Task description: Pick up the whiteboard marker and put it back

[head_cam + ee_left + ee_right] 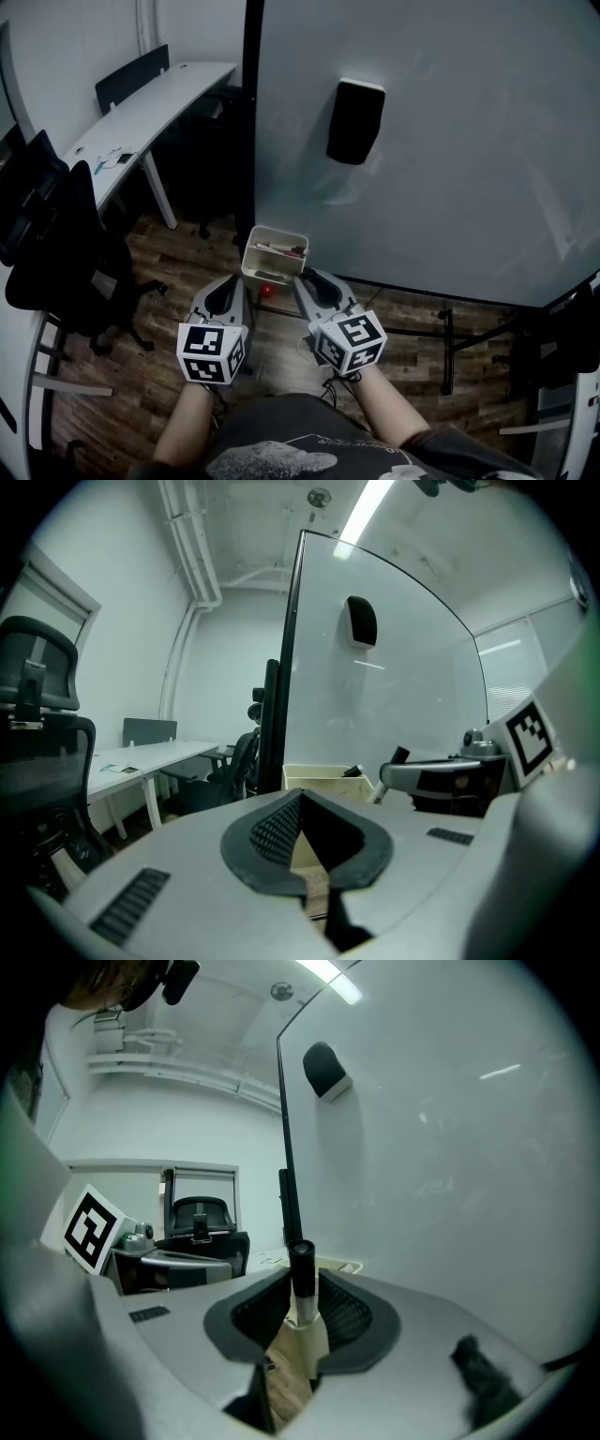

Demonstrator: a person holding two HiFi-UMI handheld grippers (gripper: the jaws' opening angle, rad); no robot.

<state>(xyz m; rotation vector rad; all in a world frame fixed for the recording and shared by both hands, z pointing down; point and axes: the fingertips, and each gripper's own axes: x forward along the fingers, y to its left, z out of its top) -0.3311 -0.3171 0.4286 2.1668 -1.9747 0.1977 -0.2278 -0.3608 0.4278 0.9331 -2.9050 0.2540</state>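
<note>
My right gripper (pixel 302 278) (pixel 302 1290) is shut on the whiteboard marker (pixel 302 1277). The marker stands upright between the pads, black cap on top and white barrel below. From the left gripper view the marker (pixel 399 756) sticks up at that gripper's tip, just right of the white tray (pixel 323 778). The tray (pixel 251 259) hangs at the whiteboard's (pixel 450 141) lower left corner and holds other markers (pixel 279 247). My left gripper (pixel 240 283) (pixel 300 797) sits beside the right one, below the tray, its pads meeting at the tips with nothing in them.
A black eraser (pixel 355 120) clings to the whiteboard above the tray. A small red object (pixel 268 291) shows under the tray. A white desk (pixel 141 122) and black office chairs (pixel 56 244) stand at the left on the wood floor. The board's stand (pixel 448 349) is at right.
</note>
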